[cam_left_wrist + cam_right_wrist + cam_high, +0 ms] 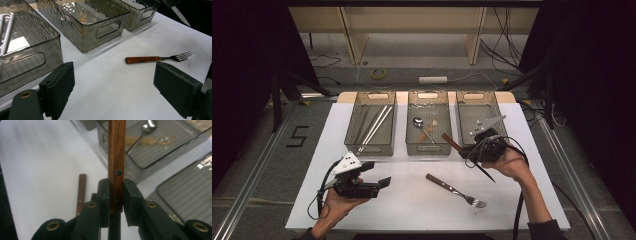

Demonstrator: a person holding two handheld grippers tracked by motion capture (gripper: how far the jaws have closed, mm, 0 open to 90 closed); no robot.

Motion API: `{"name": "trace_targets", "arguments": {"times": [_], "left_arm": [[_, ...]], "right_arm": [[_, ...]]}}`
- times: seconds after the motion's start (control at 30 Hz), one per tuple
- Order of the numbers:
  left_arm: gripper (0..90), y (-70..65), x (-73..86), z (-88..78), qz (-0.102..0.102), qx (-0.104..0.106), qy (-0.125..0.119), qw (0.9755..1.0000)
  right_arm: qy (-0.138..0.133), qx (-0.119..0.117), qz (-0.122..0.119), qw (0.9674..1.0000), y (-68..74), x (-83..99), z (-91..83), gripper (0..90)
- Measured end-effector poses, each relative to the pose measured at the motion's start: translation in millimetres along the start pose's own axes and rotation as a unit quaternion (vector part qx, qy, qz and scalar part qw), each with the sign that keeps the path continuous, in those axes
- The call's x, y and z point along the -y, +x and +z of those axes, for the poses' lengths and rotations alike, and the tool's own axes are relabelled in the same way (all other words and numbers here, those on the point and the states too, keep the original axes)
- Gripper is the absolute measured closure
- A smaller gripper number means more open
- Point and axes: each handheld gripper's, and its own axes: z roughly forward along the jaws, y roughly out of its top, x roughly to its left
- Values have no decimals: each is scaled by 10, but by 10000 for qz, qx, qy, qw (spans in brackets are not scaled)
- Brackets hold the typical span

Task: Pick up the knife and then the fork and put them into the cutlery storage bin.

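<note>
My right gripper [466, 150] is shut on a wooden-handled knife [453, 142], lifted over the table just in front of the right bin [477, 96]. The handle points toward the middle bin [428, 147] and the dark blade trails back past the hand. In the right gripper view the pads [130, 195] clamp the handle of the knife [116, 152], with my right gripper [116, 195] pointing at the bins. A wooden-handled fork [455, 190] lies flat on the white table. My left gripper [379, 173] rests open at the front left; between its jaws the fork [155, 58] lies farther off.
Three smoky plastic bins stand in a row at the back. The left bin [374, 149] holds long pale sticks, and the middle one holds a spoon [418, 122]. The white table [412, 200] ends just behind the bins; cables and shelf legs lie beyond.
</note>
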Motion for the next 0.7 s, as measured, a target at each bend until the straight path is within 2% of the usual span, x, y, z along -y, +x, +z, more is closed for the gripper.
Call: {"name": "trace_targets", "arguments": {"times": [0.13, 0.3, 0.47, 0.7], "left_arm": [[166, 1, -1, -3, 0, 6, -7, 10000], [166, 4, -2, -5, -7, 1, -30, 10000], [166, 6, -2, -9, -7, -1, -52, 10000], [165, 5, -4, -10, -27, 4, -65, 10000]], "right_arm": [[-175, 46, 212, 9996, -97, -76, -18, 777], [-382, 215, 418, 9982, -229, -169, -72, 778], [-484, 334, 604, 9964, -324, -255, -116, 777], [-627, 492, 747, 9940, -437, -348, -141, 777]]}}
